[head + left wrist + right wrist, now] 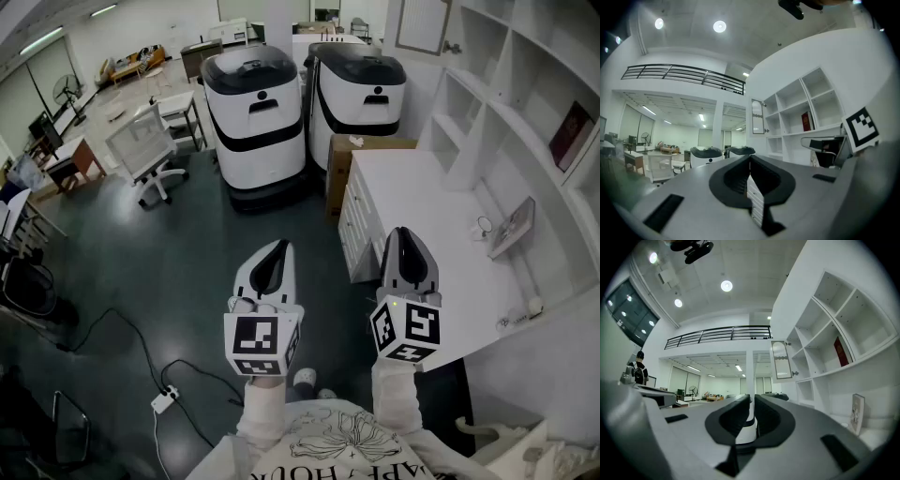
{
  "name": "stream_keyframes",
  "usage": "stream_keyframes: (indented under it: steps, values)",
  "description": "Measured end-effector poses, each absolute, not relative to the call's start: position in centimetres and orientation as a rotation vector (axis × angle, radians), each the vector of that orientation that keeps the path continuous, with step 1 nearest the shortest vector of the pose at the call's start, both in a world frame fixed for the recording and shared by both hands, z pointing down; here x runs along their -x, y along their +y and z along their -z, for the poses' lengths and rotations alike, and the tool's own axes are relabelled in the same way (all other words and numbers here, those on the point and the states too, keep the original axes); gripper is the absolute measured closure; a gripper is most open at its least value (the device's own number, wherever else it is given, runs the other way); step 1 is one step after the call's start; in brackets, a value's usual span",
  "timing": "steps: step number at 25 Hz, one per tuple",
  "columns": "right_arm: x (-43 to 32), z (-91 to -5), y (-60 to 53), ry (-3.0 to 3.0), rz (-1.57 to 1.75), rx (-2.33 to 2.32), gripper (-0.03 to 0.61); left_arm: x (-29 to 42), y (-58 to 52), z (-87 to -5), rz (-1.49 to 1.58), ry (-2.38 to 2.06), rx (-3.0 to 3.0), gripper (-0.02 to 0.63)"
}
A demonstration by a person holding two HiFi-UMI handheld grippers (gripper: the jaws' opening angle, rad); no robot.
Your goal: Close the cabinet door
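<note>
- Seen at 1 o'clock: cabinet door (421, 25), swung open off the shelf unit (473, 141).
- Held low near 6 o'clock: left gripper (278, 247) and right gripper (405, 232), jaws pressed together on nothing, well apart from the door.
- Left to do, apparently: everything, meaning reach up and push shut.

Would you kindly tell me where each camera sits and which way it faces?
Head view: on the person's head, looking steeply down at the left gripper, right gripper, both sleeves and the floor.
Left gripper view: rides the left gripper, looking along its shut jaws toward the shelves.
Right gripper view: rides the right gripper, looking along its shut jaws, tilted upward.
Shared: both gripper views show the open cabinet door and red book.
</note>
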State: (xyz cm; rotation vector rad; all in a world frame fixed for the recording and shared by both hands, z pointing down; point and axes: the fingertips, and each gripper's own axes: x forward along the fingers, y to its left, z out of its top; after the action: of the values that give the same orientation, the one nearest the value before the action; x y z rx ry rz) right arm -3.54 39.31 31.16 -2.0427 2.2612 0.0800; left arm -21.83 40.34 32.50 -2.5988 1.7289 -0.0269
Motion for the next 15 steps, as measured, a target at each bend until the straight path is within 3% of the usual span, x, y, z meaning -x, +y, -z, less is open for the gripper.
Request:
stream_keyframes:
  steps: [15]
  values:
    - [3.7,-31.5,36.3,2.242,-0.068,2.067,0.557,22.5,37.3,-32.6,0.011,1.713,2.612,0.609]
